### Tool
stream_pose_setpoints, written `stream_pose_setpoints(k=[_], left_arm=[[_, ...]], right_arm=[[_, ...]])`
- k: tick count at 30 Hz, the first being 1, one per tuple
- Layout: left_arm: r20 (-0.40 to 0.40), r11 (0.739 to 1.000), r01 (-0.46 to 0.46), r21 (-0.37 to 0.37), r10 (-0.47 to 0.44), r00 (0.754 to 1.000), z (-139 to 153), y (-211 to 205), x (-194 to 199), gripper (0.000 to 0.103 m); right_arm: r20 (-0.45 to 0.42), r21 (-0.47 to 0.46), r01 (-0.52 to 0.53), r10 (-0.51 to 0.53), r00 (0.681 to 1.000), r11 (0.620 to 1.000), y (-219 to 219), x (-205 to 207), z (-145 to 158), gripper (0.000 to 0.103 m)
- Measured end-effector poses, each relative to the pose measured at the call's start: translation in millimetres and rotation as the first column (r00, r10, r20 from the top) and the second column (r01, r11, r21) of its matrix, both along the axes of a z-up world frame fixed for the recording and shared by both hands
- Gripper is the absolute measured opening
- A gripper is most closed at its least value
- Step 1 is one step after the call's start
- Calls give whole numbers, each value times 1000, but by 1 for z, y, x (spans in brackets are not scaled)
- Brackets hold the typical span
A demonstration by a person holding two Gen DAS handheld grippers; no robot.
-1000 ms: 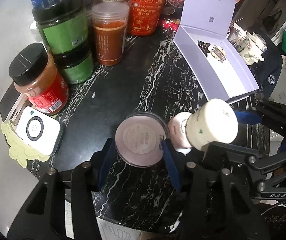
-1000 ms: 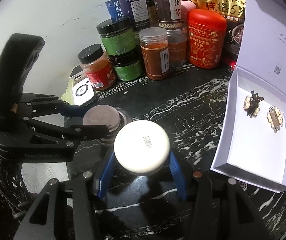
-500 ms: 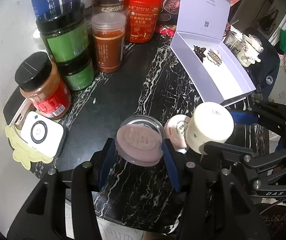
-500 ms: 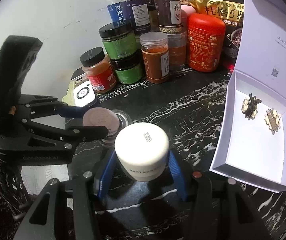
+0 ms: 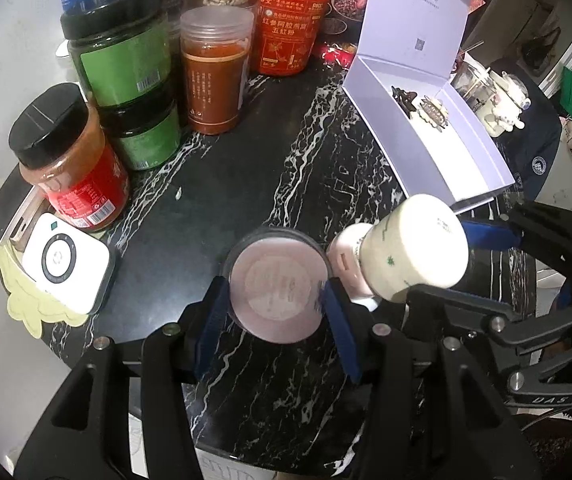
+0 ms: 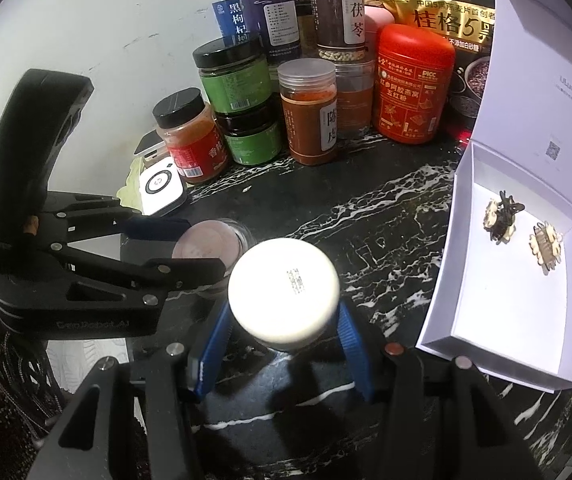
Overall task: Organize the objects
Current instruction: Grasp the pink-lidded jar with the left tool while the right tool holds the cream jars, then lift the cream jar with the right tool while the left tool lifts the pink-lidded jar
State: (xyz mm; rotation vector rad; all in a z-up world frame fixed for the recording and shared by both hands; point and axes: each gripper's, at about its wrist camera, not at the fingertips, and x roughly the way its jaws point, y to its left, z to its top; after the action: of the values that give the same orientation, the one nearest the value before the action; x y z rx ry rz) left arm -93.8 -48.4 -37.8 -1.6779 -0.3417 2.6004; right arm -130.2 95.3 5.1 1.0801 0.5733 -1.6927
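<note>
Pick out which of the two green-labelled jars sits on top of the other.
The taller green-labelled jar sits on top, its black lid highest. The squat green-labelled jar beneath it stands on the marble tabletop.

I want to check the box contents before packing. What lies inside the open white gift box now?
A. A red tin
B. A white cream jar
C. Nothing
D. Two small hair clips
D: two small hair clips lie on the floor of the open white gift box; nothing else is inside.
</note>
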Motion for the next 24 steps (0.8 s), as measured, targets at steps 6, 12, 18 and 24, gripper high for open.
stream_pose_setpoints(k=[6,12,18,24], left_arm=[[7,1000,1,-8,-1,1000,-3,-1,-4,53],[11,1000,0,-13,0,1000,-8,-3,-3,49],[1,1000,9,-14,-9,1000,-10,-3,-3,49],[-12,1000,0,0,0,1000,-5,-3,0,48]], right_arm=[[21,3,-4,4,1000,1000,-5,-1,-3,59],[-5,26,-10,10,1000,1000,-9,-1,-11,37],[31,-1,23,-23,999,1000,1,-4,-19,35],[5,-56,132,-131,991,990,49,-16,7,61]])
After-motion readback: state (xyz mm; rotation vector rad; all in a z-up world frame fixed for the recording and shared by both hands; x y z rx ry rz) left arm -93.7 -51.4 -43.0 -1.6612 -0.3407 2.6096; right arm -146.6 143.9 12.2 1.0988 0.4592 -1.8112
